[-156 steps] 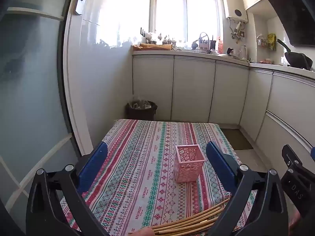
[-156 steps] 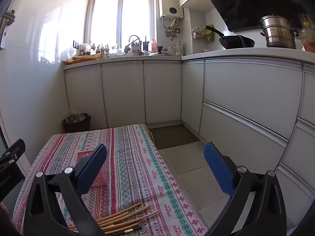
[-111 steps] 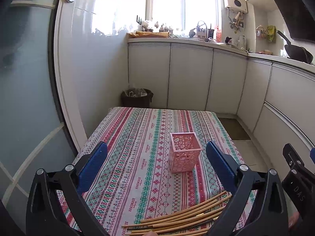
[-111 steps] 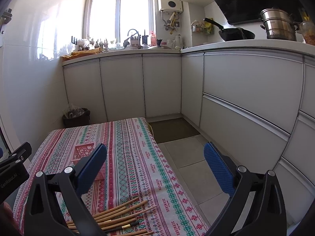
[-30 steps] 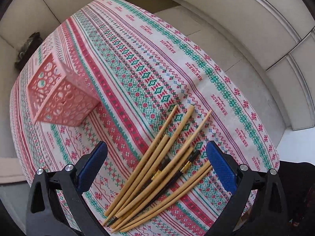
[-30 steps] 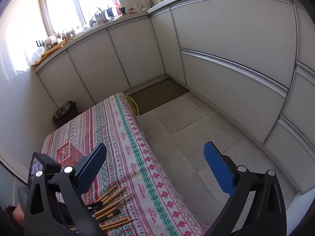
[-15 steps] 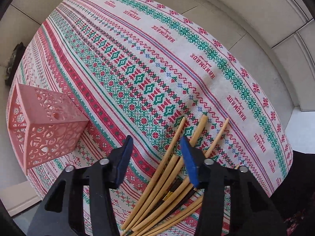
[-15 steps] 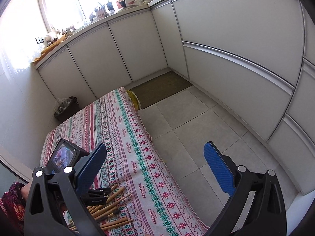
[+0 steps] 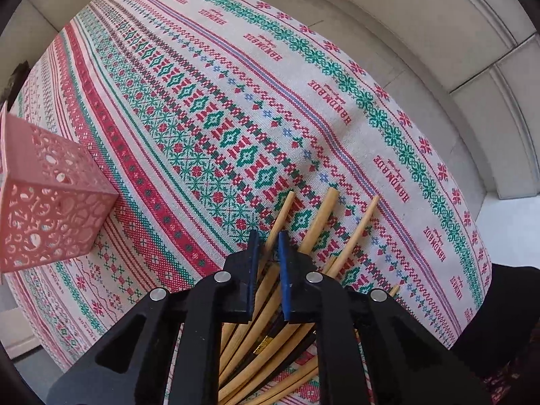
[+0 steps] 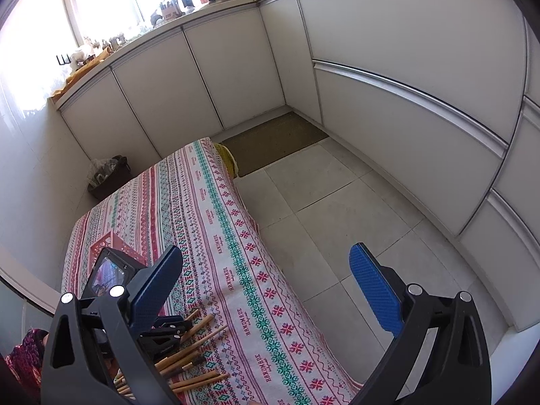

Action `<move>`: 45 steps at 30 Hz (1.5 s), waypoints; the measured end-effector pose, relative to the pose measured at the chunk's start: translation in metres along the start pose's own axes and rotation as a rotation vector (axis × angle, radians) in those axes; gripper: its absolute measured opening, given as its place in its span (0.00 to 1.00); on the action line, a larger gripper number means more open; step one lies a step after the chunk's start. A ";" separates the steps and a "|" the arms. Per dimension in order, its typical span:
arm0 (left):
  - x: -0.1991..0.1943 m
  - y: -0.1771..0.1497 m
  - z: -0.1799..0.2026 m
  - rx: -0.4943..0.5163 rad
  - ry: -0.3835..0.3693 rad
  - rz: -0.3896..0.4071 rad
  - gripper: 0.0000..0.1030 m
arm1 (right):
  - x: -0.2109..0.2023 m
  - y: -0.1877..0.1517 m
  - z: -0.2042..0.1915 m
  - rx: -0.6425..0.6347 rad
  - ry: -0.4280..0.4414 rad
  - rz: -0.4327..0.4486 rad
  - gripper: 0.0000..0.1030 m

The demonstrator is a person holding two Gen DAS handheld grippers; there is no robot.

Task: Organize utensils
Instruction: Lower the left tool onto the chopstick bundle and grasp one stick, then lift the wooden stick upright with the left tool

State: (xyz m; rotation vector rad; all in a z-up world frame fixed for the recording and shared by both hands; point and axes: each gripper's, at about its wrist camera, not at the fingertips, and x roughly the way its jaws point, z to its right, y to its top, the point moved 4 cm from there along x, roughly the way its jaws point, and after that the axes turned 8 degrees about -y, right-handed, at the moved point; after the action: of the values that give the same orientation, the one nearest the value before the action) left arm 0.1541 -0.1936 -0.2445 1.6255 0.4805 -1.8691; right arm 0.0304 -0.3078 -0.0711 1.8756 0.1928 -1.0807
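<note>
A pile of wooden chopsticks [image 9: 317, 226] lies on the patterned tablecloth [image 9: 236, 101] at the near edge; it also shows in the right wrist view [image 10: 192, 351]. My left gripper [image 9: 268, 239] is down on the pile, its jaws shut on one chopstick [image 9: 280, 217] at the left of the pile. A pink perforated holder [image 9: 44, 202] stands upright to the left, apart from the pile. My right gripper [image 10: 266, 287] is open and empty, held above the table's right edge and the floor. The left gripper's body [image 10: 162, 334] shows there over the pile.
The pink holder [image 10: 111, 241] is partly hidden behind the left gripper's camera in the right wrist view. The table's right edge [image 10: 270, 270] drops to a tiled floor. White cabinets [image 10: 405, 84] line the back and right. A dark bin [image 10: 108, 177] stands beyond the table.
My left gripper has dropped onto the chopstick pile and its jaws have closed from wide open onto one chopstick. The right gripper has stayed open and nearly still.
</note>
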 end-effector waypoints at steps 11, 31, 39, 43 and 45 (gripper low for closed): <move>-0.125 -0.096 -0.019 -0.061 0.195 0.537 0.08 | 0.027 -0.036 -0.047 -0.064 0.031 -0.122 0.93; -0.280 -0.239 -0.013 -0.365 0.348 1.161 0.04 | -0.037 -0.088 -0.096 -0.192 0.030 0.063 0.93; -0.308 -0.254 -0.006 -0.355 0.330 1.285 0.04 | 0.027 -0.099 -0.075 -0.076 0.022 -0.349 0.79; -0.317 -0.257 -0.007 -0.358 0.305 1.323 0.04 | 0.067 -0.107 -0.075 0.014 0.004 -0.571 0.57; -0.320 -0.260 -0.011 -0.369 0.285 1.336 0.04 | 0.078 -0.112 -0.075 0.042 -0.022 -0.627 0.44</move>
State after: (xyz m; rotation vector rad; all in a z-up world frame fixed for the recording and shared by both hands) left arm 0.0128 0.0740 0.0350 1.3544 -0.1742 -0.5221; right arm 0.0628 -0.2099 -0.1871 1.8840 0.7890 -1.5246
